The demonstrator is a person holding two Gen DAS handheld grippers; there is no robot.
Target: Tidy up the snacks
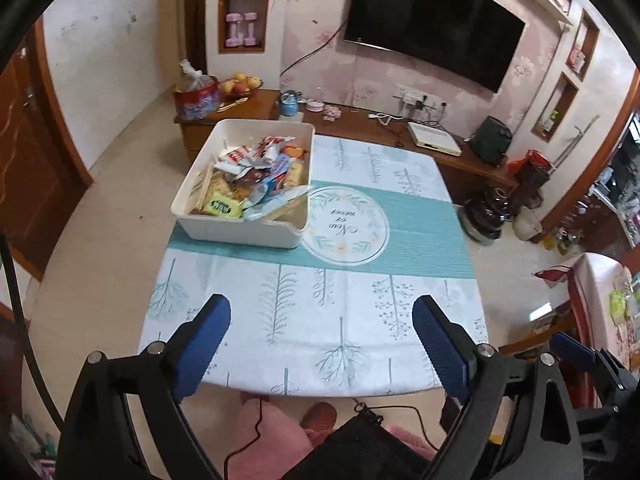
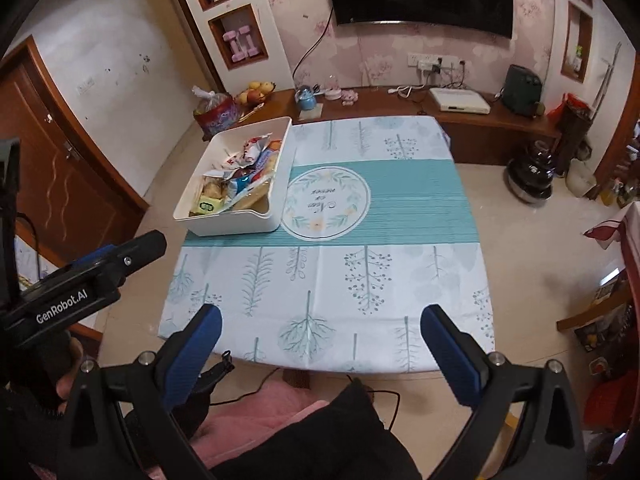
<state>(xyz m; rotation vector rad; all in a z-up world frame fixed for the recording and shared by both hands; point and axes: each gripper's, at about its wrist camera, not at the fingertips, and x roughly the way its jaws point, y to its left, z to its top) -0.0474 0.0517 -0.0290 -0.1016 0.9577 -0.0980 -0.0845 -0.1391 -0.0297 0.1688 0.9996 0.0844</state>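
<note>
Square tabletop under a white cloth printed with pale teal trees, crossed by a teal striped band bearing a round leaf-wreath emblem.

Cream rectangular plastic bin, open-topped, standing at the far left of the tabletop with its near end on the teal band, just beside the emblem.

Assorted wrapped snacks heaped loosely inside the bin, none lying on the cloth: red-and-white packets toward the far end, clear wrappers showing pale biscuits along the sides, a blue-and-white packet near the middle, and a yellow-green packet at the near left corner. Several wrappers rise above the rim.

Left tool, black frame with blue ribbed fingers, held above the near edge of the tabletop, well apart from the bin; its jaws are spread wide with nothing between them.

Right tool, of the same build, likewise above the near edge, jaws spread wide and empty. The left tool appears at the left of the right wrist view.
</note>
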